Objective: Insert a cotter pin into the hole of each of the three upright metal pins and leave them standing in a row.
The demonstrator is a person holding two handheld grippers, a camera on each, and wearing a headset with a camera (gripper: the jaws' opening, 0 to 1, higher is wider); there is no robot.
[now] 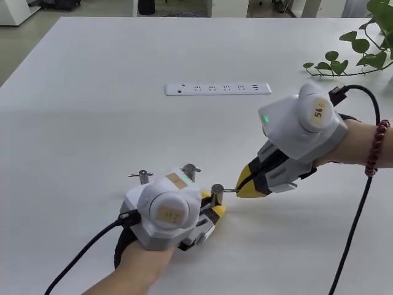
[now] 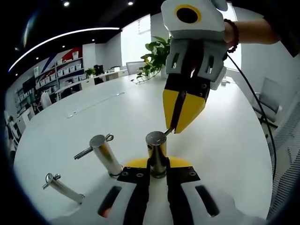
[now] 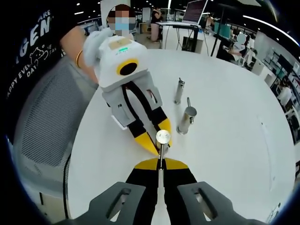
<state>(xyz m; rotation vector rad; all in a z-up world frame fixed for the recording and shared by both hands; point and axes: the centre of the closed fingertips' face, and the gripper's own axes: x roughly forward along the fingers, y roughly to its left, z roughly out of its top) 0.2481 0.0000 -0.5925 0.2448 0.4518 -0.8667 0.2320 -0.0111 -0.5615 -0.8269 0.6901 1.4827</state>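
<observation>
Three short upright metal pins stand in a row near the table's front. The far pin [image 1: 144, 177] and the middle pin [image 1: 189, 171] each carry a cotter pin through the top; they also show as the middle pin [image 2: 105, 153] and the far pin [image 2: 63, 187]. My left gripper [image 1: 214, 208] [image 2: 158, 169] is shut on the third metal pin [image 1: 217, 192] [image 2: 156, 149] low on its shaft. My right gripper [image 1: 243, 186] [image 3: 161, 164] is shut on a cotter pin [image 2: 167, 131] [image 3: 161, 152], whose tip touches the side of the third pin's head [image 3: 163, 137].
A white power strip [image 1: 218, 89] lies farther back on the white table [image 1: 92, 110]. A leafy plant [image 1: 362, 43] reaches in at the back right. Black cables [image 1: 362, 209] trail from both grippers toward the front edge.
</observation>
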